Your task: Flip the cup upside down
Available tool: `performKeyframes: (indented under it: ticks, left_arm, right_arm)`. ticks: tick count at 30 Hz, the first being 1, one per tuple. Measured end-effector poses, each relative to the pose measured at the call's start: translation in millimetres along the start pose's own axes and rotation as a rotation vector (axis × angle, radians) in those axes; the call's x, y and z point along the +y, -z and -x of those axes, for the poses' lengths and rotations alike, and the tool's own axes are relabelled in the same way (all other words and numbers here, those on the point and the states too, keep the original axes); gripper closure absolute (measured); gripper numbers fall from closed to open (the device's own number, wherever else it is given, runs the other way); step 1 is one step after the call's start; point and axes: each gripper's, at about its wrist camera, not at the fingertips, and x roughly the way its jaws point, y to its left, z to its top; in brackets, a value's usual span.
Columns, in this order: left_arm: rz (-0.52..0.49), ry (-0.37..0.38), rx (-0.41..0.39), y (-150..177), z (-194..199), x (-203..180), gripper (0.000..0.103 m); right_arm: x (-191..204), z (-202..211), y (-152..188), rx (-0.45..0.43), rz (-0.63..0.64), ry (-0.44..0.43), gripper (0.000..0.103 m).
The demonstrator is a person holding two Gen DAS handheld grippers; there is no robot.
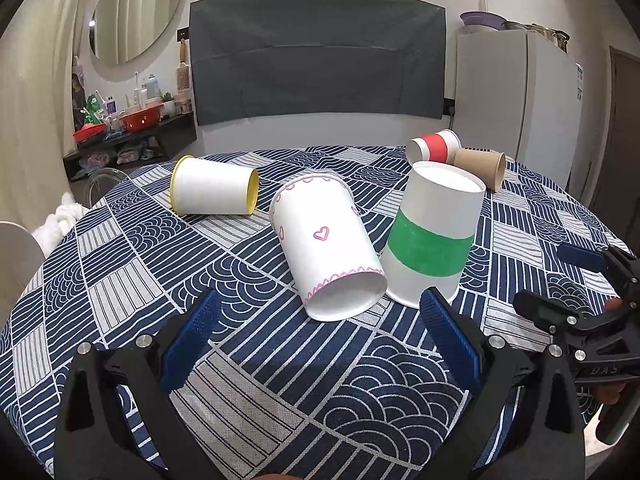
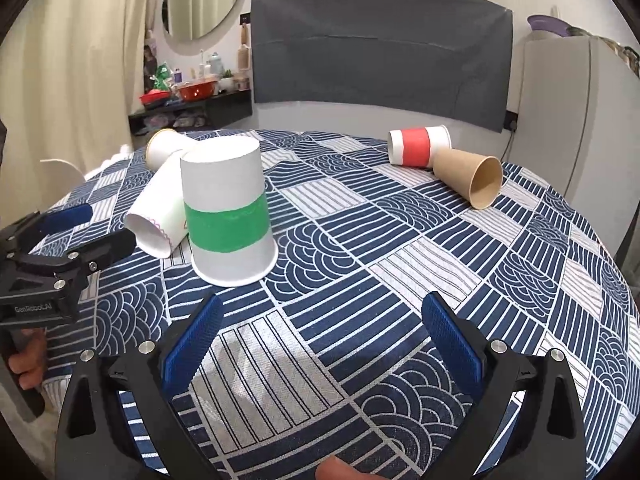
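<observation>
Left wrist view: the left gripper [image 1: 320, 320] is spread wide and empty, aimed at the heart cup [image 1: 326, 248] lying on its side, so that one's left.

Right wrist view: the right gripper [image 2: 320, 320] is also wide and empty; the green-band cup [image 2: 228, 212] already stands mouth-down on the tablecloth [image 2: 400, 280], touching the heart cup.

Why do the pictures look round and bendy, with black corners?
Both wrist views use a fisheye lens: the tablecloth bulges and the corners go dark. In the left view the green-striped cup leans; in the right it stands straighter, and everything looks sharp, evenly lit, without glare.
</observation>
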Motion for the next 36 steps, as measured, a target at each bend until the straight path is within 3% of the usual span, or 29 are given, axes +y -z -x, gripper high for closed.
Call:
performKeyframes:
  ticks: [12, 36]
  left_arm:
    - [-0.008, 0.018, 0.037, 0.3, -4.2, -1.5, 0.006]
    - [0.012, 0.004, 0.029, 0.5, -2.7, 1.7, 0.006]
  right_arm:
    - [8.4, 5.1, 3.8, -0.024, 0.045, 0.009, 0.008]
    - [6.3, -1.0, 2.5, 0.01, 0.042, 0.0, 0.008]
